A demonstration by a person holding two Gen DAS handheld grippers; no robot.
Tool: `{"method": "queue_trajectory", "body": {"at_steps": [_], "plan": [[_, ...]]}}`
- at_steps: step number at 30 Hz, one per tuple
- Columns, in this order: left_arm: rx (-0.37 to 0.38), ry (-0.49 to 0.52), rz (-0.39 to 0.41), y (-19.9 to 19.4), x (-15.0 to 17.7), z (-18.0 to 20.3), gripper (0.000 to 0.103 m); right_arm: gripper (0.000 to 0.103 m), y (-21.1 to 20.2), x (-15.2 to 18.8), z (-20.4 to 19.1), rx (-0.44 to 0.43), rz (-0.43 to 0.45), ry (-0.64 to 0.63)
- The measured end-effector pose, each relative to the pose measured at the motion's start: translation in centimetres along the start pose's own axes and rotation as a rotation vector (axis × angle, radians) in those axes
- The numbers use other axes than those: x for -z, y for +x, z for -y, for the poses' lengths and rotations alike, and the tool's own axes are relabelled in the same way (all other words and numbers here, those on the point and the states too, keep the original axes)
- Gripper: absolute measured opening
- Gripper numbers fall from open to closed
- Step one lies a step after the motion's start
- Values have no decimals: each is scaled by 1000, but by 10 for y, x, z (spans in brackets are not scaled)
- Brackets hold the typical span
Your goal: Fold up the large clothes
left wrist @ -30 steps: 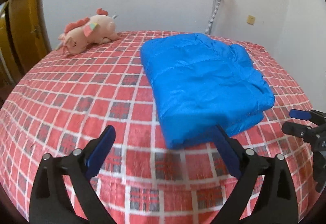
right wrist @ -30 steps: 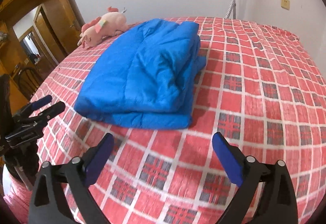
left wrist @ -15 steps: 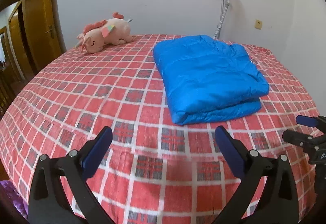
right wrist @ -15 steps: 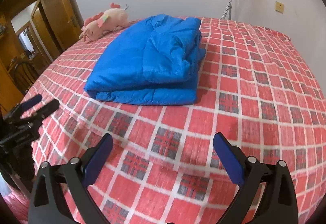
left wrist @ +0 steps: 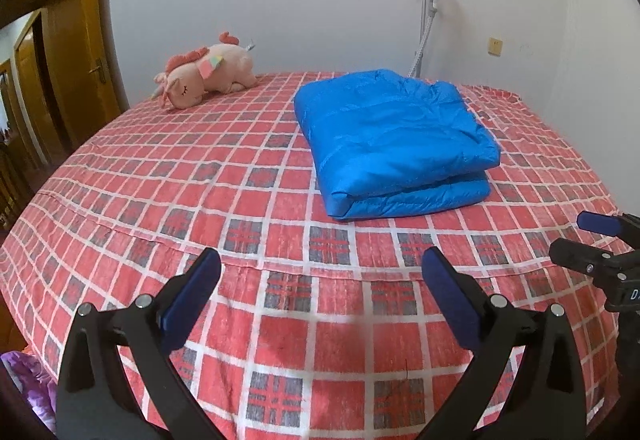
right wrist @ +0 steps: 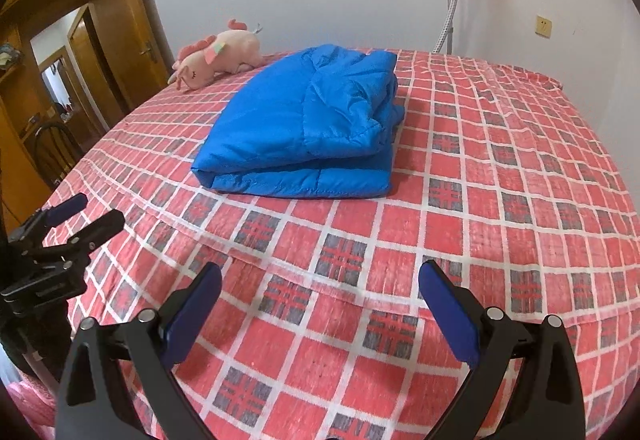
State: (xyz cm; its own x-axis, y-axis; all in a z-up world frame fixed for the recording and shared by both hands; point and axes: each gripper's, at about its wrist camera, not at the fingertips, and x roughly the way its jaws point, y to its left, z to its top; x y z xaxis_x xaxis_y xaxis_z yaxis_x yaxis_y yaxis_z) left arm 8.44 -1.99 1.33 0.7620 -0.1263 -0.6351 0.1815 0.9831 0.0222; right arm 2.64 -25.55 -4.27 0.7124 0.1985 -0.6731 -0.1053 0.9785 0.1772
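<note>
Blue quilted fabric, a large padded garment point(left wrist: 394, 142), is seen folded into a thick rectangular bundle on the red checked bedspread point(left wrist: 208, 200). In the left wrist view its long axis runs from the near side of the bedspread away toward the far wall, with the doubled fold edge facing the camera; the bundle lies right of a pink plush toy point(left wrist: 204, 70) that rests near the bedspread's far left edge. The left gripper point(left wrist: 318, 290) is held above the near edge of the bedspread, well apart from the garment, its blue-padded jaws spread wide with nothing between them. The right gripper point(left wrist: 600, 240) appears at the right edge, also clear of the garment.

In the right wrist view the garment point(right wrist: 304, 128) is seen with its long axis slanting away to the right, layered edges turned toward the camera. The right gripper point(right wrist: 320, 298) is spread wide and empty above the bedspread point(right wrist: 500, 200). The left gripper point(right wrist: 82, 218) is seen at the left, beside the bedspread's edge, jaws parted.
</note>
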Motion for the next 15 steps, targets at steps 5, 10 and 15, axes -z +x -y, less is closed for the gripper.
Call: {"method": "queue_trajectory", "body": {"at_steps": [5,10,15], "plan": [[3,0,16,-12,3,1,100,99,-7,5,-5,-6,8,-9],[-1,3,33,-22,5,0,100,99,-14,9,-10,-12,21,-13],[-9,5,48,-30,8,-2,100,99,-20,11,-12,-15,32,-14]]}}
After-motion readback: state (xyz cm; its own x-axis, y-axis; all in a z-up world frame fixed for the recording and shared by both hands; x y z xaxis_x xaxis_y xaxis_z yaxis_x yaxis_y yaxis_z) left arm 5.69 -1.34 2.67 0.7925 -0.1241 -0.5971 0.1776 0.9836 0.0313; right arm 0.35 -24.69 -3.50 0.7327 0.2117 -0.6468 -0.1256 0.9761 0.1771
